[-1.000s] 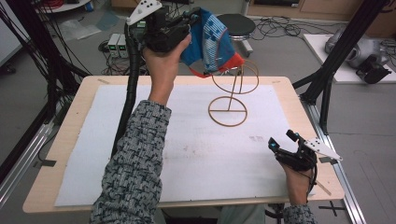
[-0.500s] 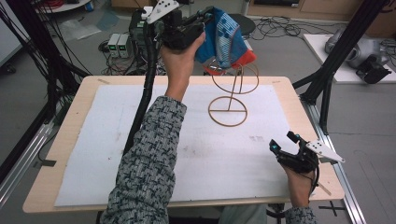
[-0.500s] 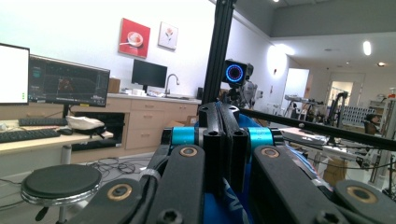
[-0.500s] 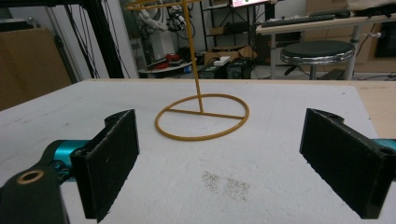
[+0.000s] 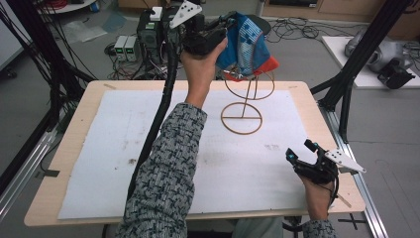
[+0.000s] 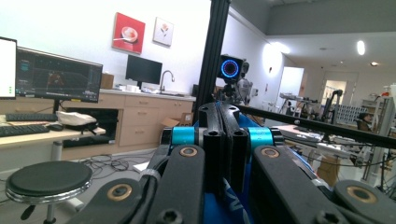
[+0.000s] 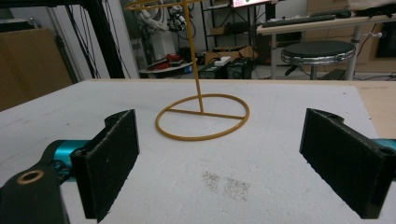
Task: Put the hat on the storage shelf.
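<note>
Cap (image 5: 245, 42) clamped in left tool (image 5: 225, 27), above wire stand (image 5: 242, 99)

No legible text, labels, brand names or nos. in any view. Monitors (image 6: 58, 74) on the desk in the left gripper view show graphics only; characters too small to read. The two wall pictures (image 6: 128, 32) carry images, no lettering. The screen (image 7: 247, 3) at the top edge of the right gripper view is too blurred to read. Pattern on the blue cloth (image 5: 245, 42) is print, no readable wording.
</note>
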The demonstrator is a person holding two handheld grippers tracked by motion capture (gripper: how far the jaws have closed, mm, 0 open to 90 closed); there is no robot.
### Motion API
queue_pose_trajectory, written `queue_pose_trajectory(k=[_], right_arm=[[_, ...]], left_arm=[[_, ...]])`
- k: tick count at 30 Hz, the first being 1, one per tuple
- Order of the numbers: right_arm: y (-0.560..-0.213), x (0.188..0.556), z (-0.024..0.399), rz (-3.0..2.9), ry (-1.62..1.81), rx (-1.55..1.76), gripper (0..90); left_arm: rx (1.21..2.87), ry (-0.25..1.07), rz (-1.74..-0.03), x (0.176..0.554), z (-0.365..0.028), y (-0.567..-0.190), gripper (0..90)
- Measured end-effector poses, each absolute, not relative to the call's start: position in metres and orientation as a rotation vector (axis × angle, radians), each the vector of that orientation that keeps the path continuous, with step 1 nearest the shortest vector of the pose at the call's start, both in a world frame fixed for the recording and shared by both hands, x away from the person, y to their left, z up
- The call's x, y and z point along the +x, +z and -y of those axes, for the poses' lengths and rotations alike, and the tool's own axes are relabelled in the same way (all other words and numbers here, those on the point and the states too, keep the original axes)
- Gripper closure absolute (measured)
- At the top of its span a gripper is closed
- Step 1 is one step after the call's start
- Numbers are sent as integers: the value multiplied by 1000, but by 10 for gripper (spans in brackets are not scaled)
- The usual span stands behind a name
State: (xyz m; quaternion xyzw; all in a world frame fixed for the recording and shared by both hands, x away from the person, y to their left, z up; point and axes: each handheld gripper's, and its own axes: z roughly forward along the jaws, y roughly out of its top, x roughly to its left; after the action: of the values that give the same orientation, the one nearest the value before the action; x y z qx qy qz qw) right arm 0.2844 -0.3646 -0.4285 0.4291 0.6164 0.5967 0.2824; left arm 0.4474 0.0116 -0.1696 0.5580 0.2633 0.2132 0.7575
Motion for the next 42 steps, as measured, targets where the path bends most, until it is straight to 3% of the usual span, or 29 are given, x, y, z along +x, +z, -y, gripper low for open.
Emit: queue_pose_trajectory(k=[42], right_arm=[[-429,285,363,-1665,1594,1142,116]], left_arm=[[1465,372,-603,460,25,-234,882]])
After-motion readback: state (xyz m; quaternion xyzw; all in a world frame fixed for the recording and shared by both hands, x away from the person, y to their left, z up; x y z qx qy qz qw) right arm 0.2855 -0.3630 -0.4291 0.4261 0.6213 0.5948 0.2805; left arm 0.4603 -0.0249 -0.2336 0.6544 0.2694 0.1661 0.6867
